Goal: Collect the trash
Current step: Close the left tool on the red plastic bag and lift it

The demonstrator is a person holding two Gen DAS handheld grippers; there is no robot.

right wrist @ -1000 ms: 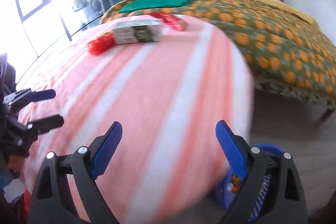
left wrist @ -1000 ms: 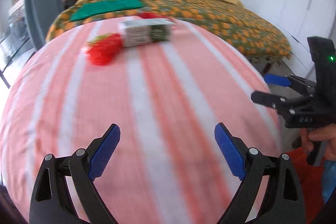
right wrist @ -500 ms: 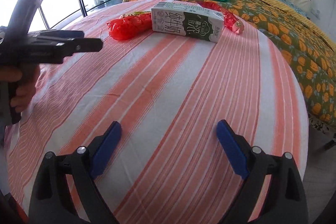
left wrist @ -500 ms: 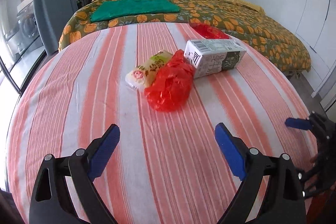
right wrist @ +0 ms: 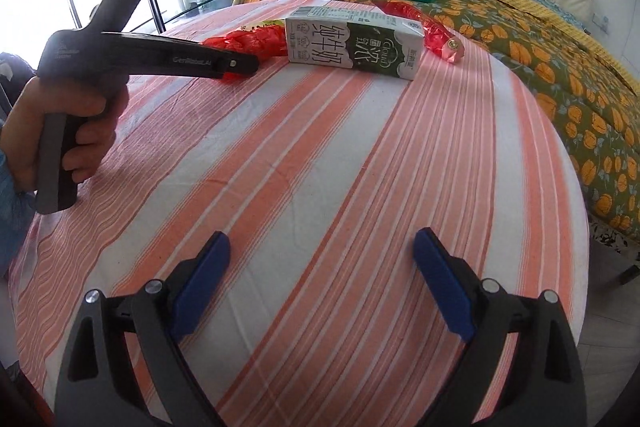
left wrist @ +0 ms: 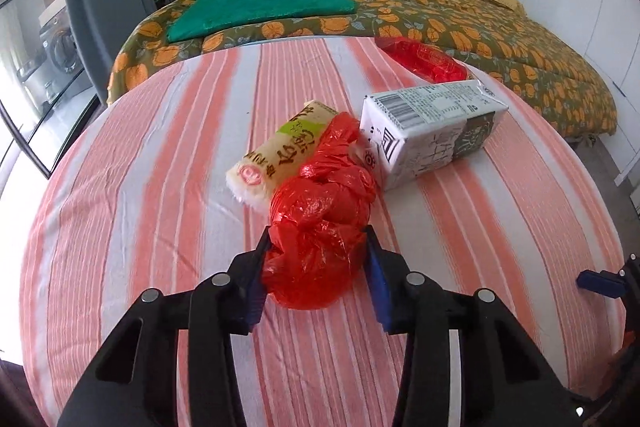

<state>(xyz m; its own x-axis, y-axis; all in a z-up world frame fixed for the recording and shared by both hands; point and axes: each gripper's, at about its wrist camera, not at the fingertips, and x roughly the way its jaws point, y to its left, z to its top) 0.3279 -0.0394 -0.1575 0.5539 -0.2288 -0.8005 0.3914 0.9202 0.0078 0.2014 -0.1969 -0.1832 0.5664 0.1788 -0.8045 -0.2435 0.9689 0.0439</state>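
Left tongs (left wrist: 316, 263) are pinching the crinkly red plastic bag (left wrist: 320, 227) between my blue pads, right beside the boxy milk carton (left wrist: 432, 131). Right tongs (right wrist: 320, 283) are hanging wide open over bare cloth, well short of that carton. A soft cream snack packet (left wrist: 276, 151) is touching the bag. I'm seeing a round table in striped salmon cloth (right wrist: 320, 155), with a flower-patterned bed (left wrist: 480, 23) lying behind the carton.

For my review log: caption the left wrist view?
Left gripper closing on red plastic bag beside milk carton.
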